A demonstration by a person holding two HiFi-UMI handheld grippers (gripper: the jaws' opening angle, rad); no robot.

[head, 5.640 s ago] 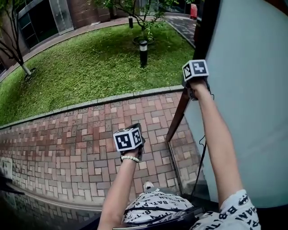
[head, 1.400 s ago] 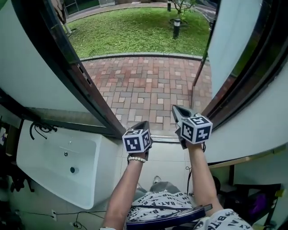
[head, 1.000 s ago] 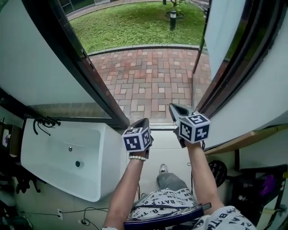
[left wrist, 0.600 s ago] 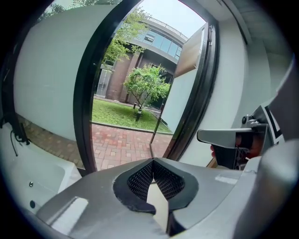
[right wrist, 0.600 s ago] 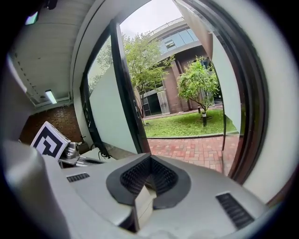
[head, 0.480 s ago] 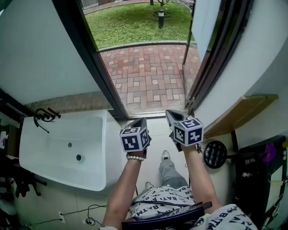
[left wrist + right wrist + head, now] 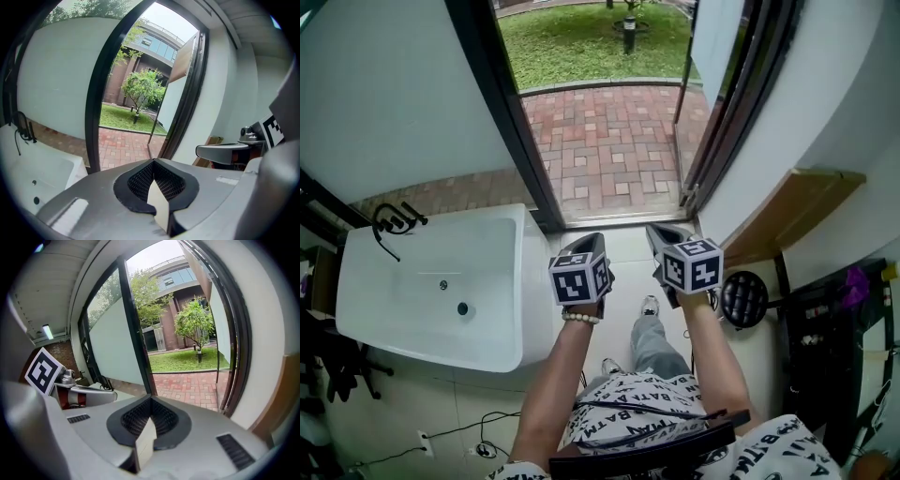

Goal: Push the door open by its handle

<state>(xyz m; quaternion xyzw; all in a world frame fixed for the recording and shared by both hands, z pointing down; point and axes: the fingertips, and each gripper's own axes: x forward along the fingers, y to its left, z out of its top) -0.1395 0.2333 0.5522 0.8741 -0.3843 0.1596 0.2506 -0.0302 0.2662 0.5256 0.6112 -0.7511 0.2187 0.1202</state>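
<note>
Well ahead of the closed left gripper (image 7: 592, 241) and closed right gripper (image 7: 662, 232), the door (image 7: 713, 42) stands open

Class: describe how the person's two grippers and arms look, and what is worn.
The left gripper and the right gripper are grey wedge-shaped shells with black mesh pads, each carrying a white cube with black square markers. A pale beaded bracelet circles the left wrist. Forearms are bare; the clothing is white with black lettering.
</note>
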